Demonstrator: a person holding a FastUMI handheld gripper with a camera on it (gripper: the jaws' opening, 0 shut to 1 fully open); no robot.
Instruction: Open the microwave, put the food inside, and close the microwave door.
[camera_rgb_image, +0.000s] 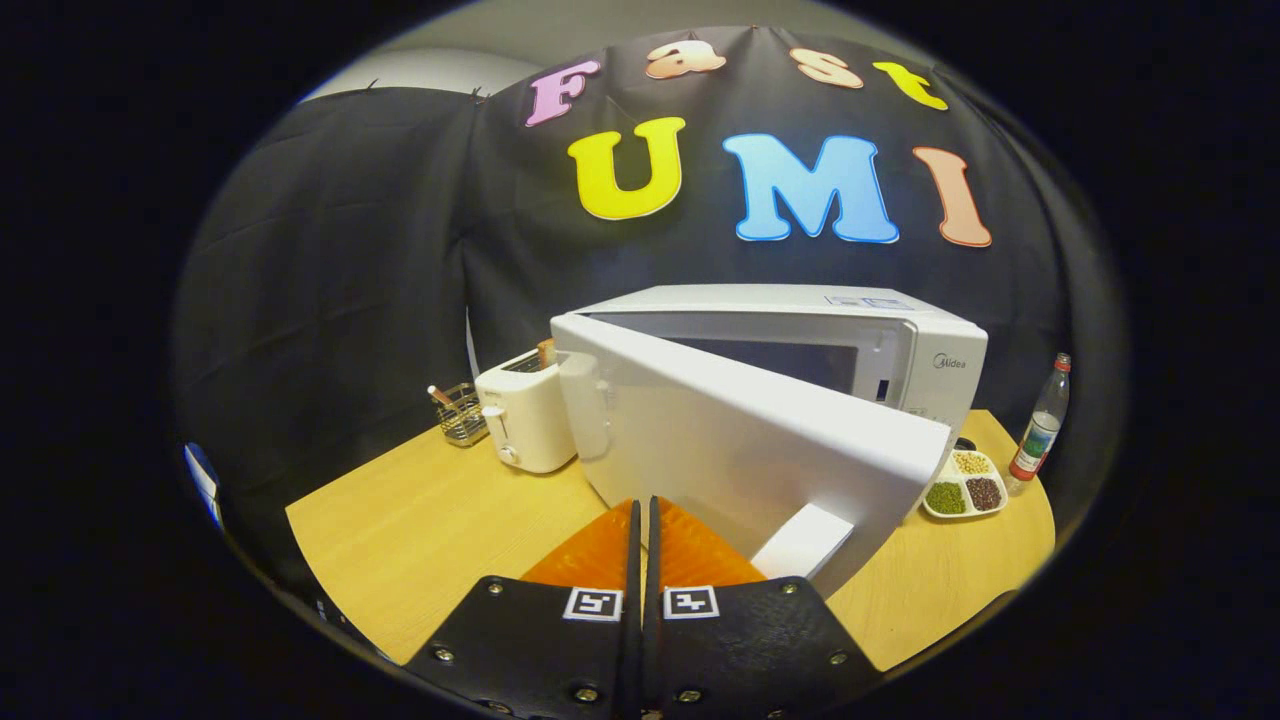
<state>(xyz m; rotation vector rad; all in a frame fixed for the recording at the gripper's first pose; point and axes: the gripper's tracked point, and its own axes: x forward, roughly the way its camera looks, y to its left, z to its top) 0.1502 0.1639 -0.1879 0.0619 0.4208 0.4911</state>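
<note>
The white microwave (930, 365) stands at the back of the wooden table (420, 530). Its door (740, 440) is swung partway out, the free edge with a white handle block (802, 542) nearest me, and a dark slice of the cavity shows above the door. My gripper (642, 505) is shut, its fingers pressed together with nothing between them. Their tips are at the lower outer face of the door, left of the handle block; I cannot tell whether they touch it. A small white divided dish (964, 485) of green, brown and pale beans sits right of the door.
A white toaster (525, 412) stands left of the microwave, with a small wire basket (461, 414) beyond it. A clear bottle with a red cap (1040, 420) stands at the table's right edge, next to the dish. Bare tabletop lies left of my fingers.
</note>
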